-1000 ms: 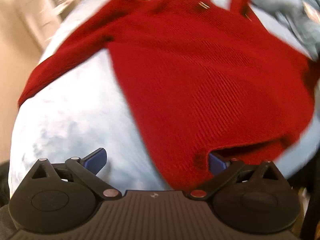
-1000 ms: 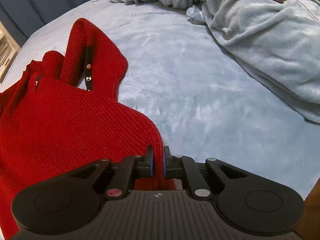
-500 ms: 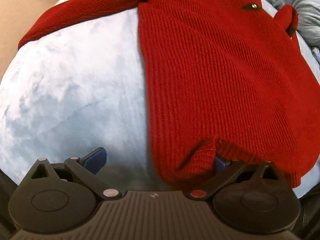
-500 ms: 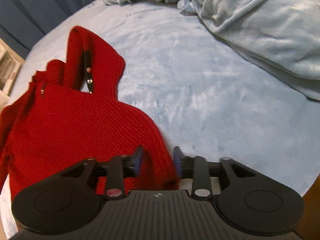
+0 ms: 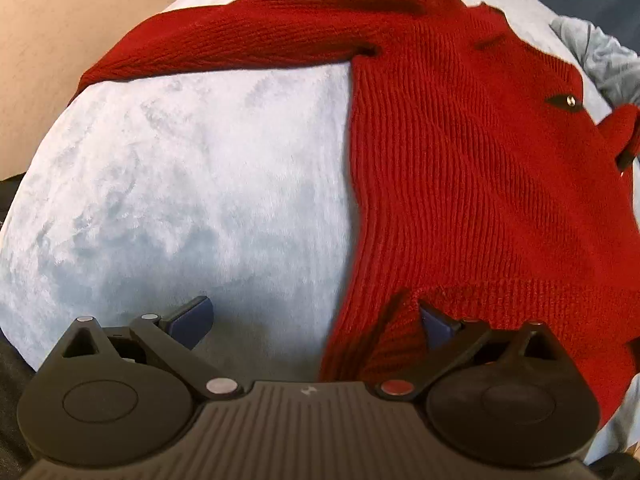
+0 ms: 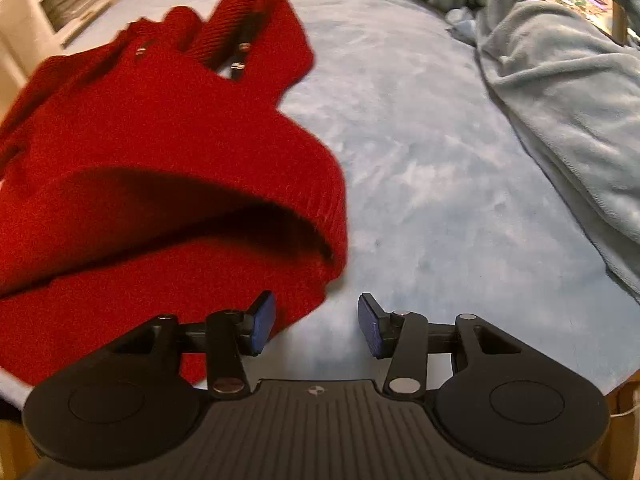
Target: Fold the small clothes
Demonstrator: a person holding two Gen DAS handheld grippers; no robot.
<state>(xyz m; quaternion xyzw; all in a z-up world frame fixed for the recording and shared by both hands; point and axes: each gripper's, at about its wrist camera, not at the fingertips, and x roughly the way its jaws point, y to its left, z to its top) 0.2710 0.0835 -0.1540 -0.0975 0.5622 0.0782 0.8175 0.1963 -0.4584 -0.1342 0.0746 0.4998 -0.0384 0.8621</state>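
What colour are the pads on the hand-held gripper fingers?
Dark blue pads, clearest in the right wrist view, beside the red knit sweater.

Soft, even indoor light — fisheye-bent edges, right view slightly motion-blurred.

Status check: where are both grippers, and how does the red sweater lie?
Right gripper open, jaws just opened, nothing between them. Left gripper open, hem draped on one finger. Red sweater spread on bed. Bunched blanket beside it.

Red sweater [image 6: 160,140] motion-blurred; hem perhaps hides left gripper's [image 5: 316,320] right finger.
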